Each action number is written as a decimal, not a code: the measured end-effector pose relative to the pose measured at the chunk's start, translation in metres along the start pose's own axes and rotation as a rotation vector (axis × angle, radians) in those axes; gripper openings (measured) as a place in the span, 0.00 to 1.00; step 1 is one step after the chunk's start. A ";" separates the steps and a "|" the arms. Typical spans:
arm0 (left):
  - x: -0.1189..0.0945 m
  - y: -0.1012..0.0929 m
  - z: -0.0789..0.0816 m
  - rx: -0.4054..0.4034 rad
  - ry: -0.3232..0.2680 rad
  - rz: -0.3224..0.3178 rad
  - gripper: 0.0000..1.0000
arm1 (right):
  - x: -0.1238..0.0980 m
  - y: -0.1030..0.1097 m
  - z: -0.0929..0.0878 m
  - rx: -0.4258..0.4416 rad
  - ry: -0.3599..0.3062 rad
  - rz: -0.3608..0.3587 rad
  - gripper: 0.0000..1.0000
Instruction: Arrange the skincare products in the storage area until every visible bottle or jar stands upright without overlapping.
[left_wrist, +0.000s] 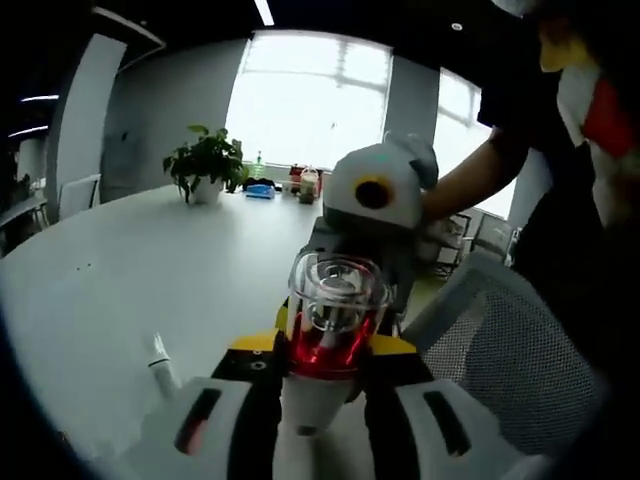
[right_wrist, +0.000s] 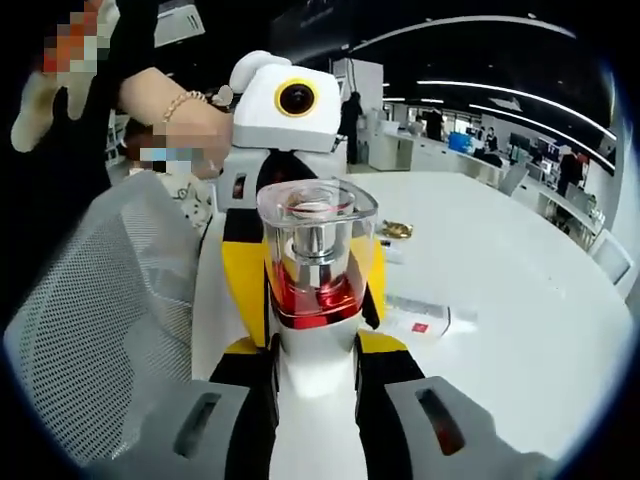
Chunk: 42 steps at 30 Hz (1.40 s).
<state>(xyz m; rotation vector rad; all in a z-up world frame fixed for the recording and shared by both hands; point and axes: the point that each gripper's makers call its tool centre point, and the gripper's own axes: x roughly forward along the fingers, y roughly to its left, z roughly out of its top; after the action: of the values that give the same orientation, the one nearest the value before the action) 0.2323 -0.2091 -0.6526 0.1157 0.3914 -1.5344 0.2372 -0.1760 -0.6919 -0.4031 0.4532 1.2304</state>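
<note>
Both tools, left and right, seemingly clench one bottle mid-frame; glassy, slippery, fragile, better gripped by its white body.

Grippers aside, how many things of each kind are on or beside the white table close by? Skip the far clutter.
Clear-capped bottle: 1
Small white tube: 1
Flat white box: 1
Small gold item: 1
Potted plant: 1
Mesh chair: 1
Total: 6
</note>
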 end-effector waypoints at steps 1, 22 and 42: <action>0.001 0.002 0.001 0.000 -0.002 0.000 0.25 | 0.000 -0.002 0.000 0.000 0.000 0.000 0.28; 0.018 0.067 0.020 0.004 -0.021 0.041 0.24 | 0.004 -0.074 -0.003 -0.046 0.008 0.007 0.28; 0.021 0.083 0.017 -0.021 -0.003 0.078 0.25 | 0.010 -0.087 -0.007 -0.053 0.032 0.021 0.28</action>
<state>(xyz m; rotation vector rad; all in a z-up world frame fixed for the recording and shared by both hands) 0.3167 -0.2304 -0.6580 0.1107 0.3960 -1.4533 0.3225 -0.1966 -0.6981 -0.4648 0.4543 1.2594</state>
